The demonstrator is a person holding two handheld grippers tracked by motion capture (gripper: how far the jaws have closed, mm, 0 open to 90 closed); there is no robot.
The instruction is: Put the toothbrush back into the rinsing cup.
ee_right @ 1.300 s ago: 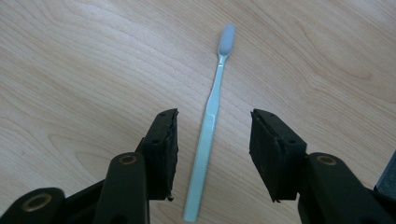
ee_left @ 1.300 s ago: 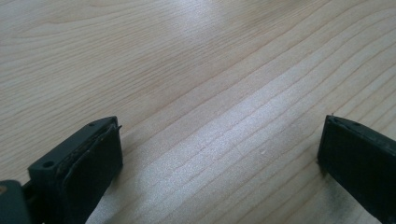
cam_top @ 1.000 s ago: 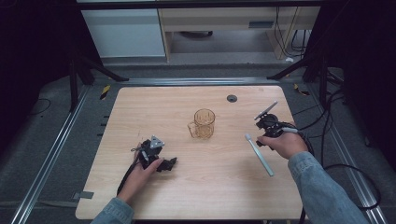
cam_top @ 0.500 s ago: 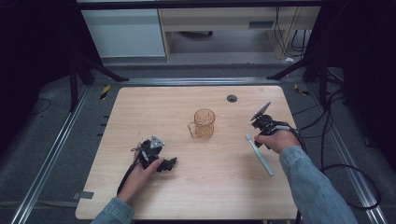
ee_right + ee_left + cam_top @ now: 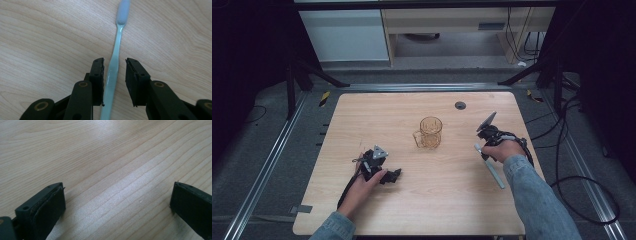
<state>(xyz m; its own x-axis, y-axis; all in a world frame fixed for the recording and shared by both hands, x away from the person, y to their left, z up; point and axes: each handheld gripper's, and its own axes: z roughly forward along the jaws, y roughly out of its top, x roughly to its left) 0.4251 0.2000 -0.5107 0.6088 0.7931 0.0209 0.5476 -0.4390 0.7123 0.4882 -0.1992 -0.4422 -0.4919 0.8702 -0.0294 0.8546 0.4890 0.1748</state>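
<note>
Over on the right side of the desk (image 5: 412, 210), the right gripper (image 5: 114, 82) is down low over the toothbrush (image 5: 115, 60), and its fingers (image 5: 98, 75) have just been closing in, with the pale handle running straight up between them. Look closely in the right gripper view: one finger sits just beside the handle, the other has a sliver of wood showing before it, so nothing is pinched yet. The toothbrush lies flat on the wood, bristle head pointing away from the gripper. From the high view, the toothbrush (image 5: 493, 172) stretches from under the right hand (image 5: 502, 149) towards the near edge, well apart from the amber glass mug (image 5: 430, 132) standing upright mid-desk. Across on the left, the left gripper (image 5: 379, 167) rests on the desk in the left hand (image 5: 364, 187), its fingers (image 5: 47, 207) spread wide, bare wood grain between them.
</note>
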